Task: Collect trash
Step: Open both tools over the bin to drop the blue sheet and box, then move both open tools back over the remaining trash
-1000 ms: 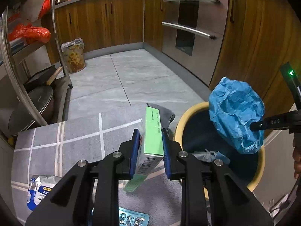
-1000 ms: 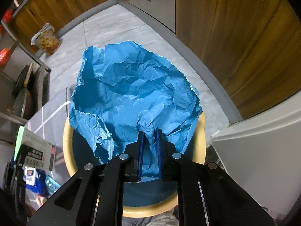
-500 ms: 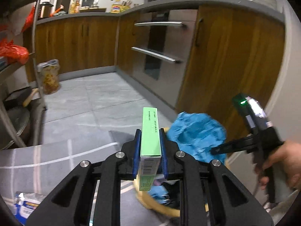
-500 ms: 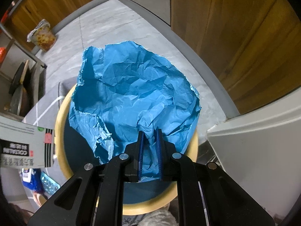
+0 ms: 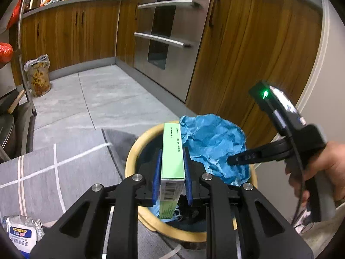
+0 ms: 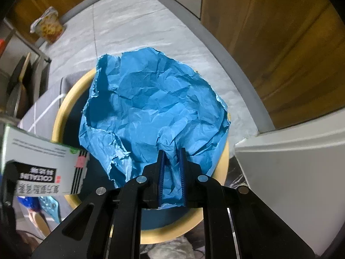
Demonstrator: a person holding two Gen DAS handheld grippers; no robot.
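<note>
Now your yellow-rimmed bin [image 5: 131, 151] sits right under both hands, because you have swung the left gripper [image 5: 171, 172] across from the grey rug [image 5: 54, 161] until its load hangs over the opening, so both pieces look ready to drop. That left gripper is clamped narrowly on the green box [image 5: 172, 151], upright between the blue pads, while your right gripper [image 6: 171, 177] hangs almost straight down over the bin, pinched nearly closed on a fold of the crumpled blue paper [image 6: 151, 108].
</note>
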